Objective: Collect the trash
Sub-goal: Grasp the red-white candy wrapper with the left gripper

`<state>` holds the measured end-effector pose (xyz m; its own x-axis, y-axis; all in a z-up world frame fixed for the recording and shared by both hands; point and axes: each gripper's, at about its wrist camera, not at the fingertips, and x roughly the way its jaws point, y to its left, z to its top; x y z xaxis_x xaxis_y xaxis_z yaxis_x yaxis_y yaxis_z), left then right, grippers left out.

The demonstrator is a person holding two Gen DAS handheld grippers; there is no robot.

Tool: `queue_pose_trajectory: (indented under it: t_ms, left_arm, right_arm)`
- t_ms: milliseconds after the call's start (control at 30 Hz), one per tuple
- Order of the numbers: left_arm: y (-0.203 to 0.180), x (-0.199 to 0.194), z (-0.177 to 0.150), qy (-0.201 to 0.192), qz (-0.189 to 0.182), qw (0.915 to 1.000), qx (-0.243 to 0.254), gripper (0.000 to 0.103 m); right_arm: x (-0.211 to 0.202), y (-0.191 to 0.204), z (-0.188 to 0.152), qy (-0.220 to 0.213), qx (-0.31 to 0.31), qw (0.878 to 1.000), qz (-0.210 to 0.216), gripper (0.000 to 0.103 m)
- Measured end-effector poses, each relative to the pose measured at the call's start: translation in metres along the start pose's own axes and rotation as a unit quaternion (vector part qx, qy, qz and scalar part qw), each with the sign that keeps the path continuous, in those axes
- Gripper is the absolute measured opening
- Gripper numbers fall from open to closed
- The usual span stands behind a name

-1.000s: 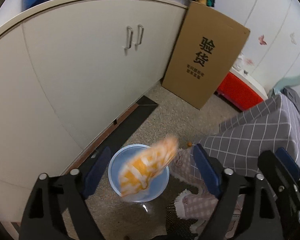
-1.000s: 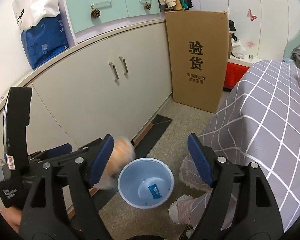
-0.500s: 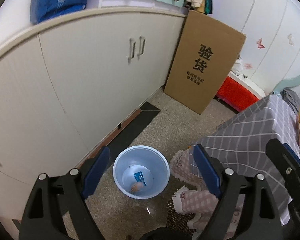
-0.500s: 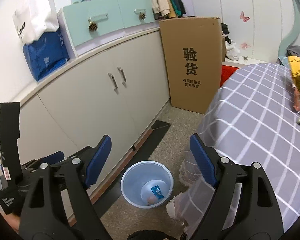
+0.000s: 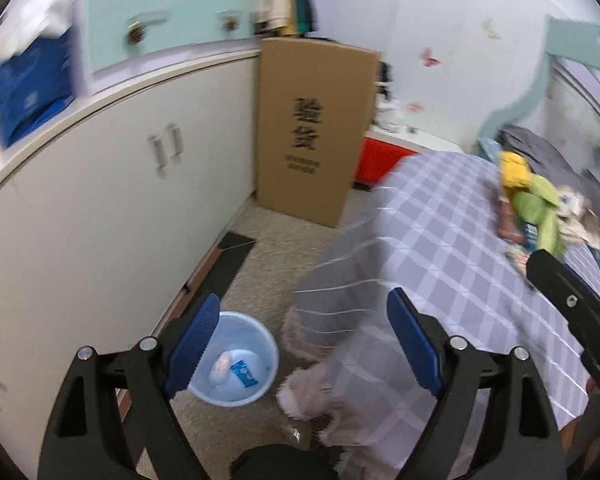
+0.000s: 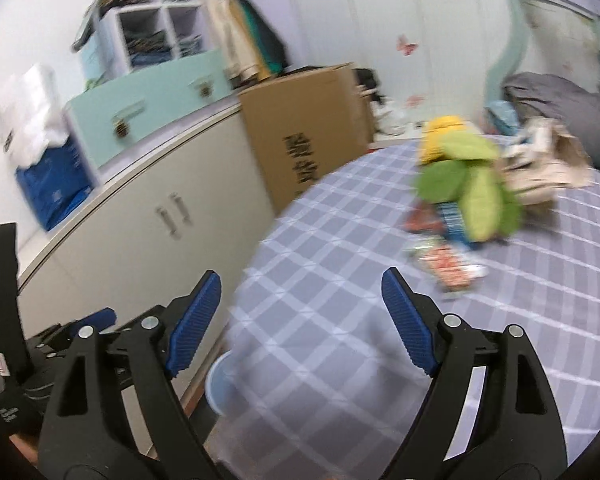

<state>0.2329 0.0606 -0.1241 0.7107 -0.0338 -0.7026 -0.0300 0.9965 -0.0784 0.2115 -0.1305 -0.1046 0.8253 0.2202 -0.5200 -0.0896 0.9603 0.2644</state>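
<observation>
A light blue bin (image 5: 260, 344) stands on the floor beside the table, with a crumpled wrapper (image 5: 221, 361) and a small blue packet (image 5: 245, 372) inside. In the right wrist view only its rim (image 6: 216, 384) shows past the tablecloth. My left gripper (image 5: 304, 348) is open and empty above the bin. My right gripper (image 6: 300, 320) is open and empty over the table edge. A pile of trash (image 6: 468, 196) lies on the checked tablecloth (image 6: 340, 280): green and yellow bags, a red patterned wrapper (image 6: 448, 264), crumpled paper. It also shows in the left wrist view (image 5: 536, 204).
White cabinets (image 5: 100, 200) run along the left. A tall cardboard box (image 5: 312, 128) leans against them. A red box (image 5: 380, 156) sits behind it. A dark mat (image 5: 228, 260) lies on the floor. A grey bundle (image 6: 560, 100) lies at the table's far side.
The orange-and-white wrapper dropped from my left gripper into the bin. Both grippers then rose and swung right toward the table; the views are motion blurred.
</observation>
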Motion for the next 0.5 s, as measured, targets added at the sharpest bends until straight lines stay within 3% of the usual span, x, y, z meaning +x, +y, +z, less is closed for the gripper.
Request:
queue_pose_trajectory:
  t_ms: [333, 500]
  left_arm:
    - [-0.124, 0.02, 0.007, 0.029, -0.083, 0.9936, 0.072, 0.084]
    - [-0.172, 0.038, 0.01, 0.041, -0.089, 0.9906, 0.095, 0.084]
  right_arm:
    - [-0.034, -0.122, 0.008, -0.015, 0.083, 0.993, -0.084, 0.084]
    - [-0.039, -0.152, 0.005, -0.01, 0.105, 0.99, -0.092, 0.085]
